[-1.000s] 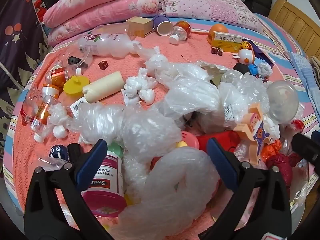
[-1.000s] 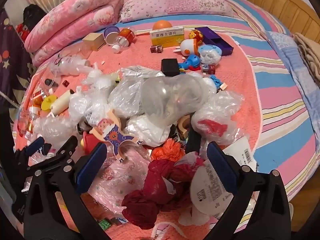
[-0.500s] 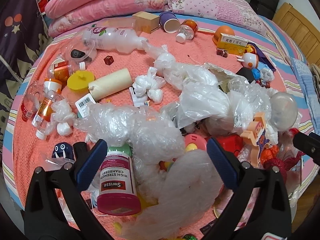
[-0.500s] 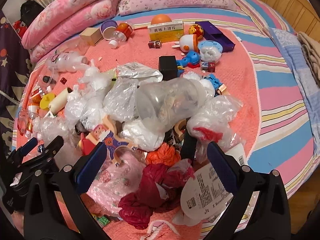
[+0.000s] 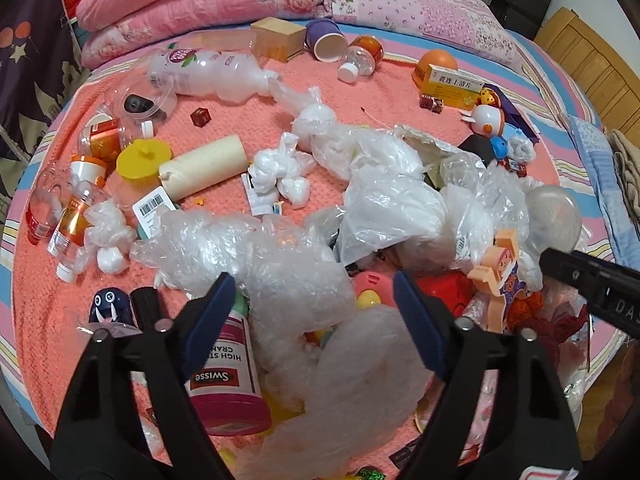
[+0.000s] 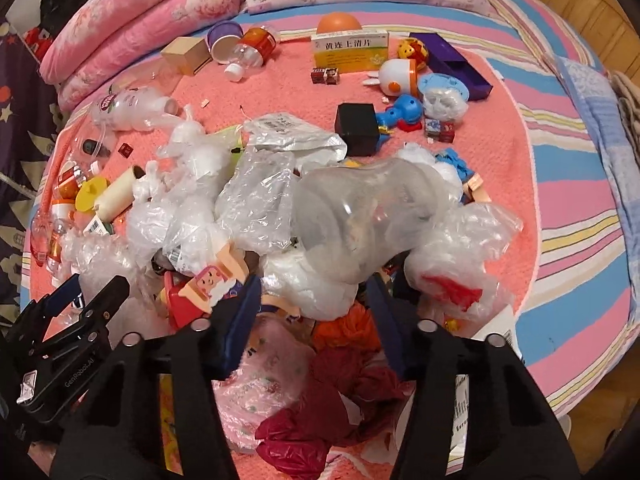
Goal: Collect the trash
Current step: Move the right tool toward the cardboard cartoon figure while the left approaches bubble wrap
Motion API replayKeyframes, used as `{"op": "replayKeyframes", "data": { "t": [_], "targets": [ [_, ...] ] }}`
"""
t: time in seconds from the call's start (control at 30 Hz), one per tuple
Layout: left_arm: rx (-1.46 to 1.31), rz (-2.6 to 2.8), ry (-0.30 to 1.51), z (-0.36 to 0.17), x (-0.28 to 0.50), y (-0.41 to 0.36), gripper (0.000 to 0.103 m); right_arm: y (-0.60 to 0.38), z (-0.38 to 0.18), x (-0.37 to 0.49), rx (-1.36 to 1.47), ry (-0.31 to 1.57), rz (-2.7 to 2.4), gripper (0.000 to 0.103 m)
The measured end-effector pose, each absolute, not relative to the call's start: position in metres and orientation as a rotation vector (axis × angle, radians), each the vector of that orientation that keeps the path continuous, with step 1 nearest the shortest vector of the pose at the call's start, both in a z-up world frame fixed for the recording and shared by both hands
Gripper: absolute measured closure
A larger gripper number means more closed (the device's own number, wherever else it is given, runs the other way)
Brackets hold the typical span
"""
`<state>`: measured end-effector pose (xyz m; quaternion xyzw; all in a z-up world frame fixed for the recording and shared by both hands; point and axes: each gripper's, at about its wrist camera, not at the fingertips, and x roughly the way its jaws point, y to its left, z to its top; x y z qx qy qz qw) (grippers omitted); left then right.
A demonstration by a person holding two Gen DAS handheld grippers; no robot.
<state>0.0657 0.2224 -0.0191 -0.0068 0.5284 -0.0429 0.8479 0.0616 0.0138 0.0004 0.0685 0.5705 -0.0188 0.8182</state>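
Item: trash heap on the bed (image 5: pixel 400 92), chiefly crumpled clear plastic (image 5: pixel 280 280) beneath the left tongs (image 5: pixel 310 296), agape and empty, right tongs (image 6: pixel 314 304) likewise over white bags (image 6: pixel 316 288); best pinched deep into bunched film, clear of the Swisse bottle (image 5: pixel 224 368).

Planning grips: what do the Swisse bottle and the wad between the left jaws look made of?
Swisse bottle: likely rigid plastic, glossy pink, with a printed label. Wad: apparently thin plastic film, translucent white, crinkled and shiny; it may be bubble wrap, but that is unclear.
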Motion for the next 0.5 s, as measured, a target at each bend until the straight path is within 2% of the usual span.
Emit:
{"op": "replayKeyframes", "data": {
  "t": [0.1, 0.5],
  "targets": [
    [-0.013, -0.092, 1.109, -0.018, 0.067, 0.223, 0.038, 0.015, 0.001, 0.066, 0.139, 1.22, -0.021, 0.055],
    [0.019, -0.115, 1.115, -0.019, 0.067, 0.217, 0.039, 0.014, 0.016, 0.069, 0.139, 1.197, 0.005, 0.055]
  ]
}}
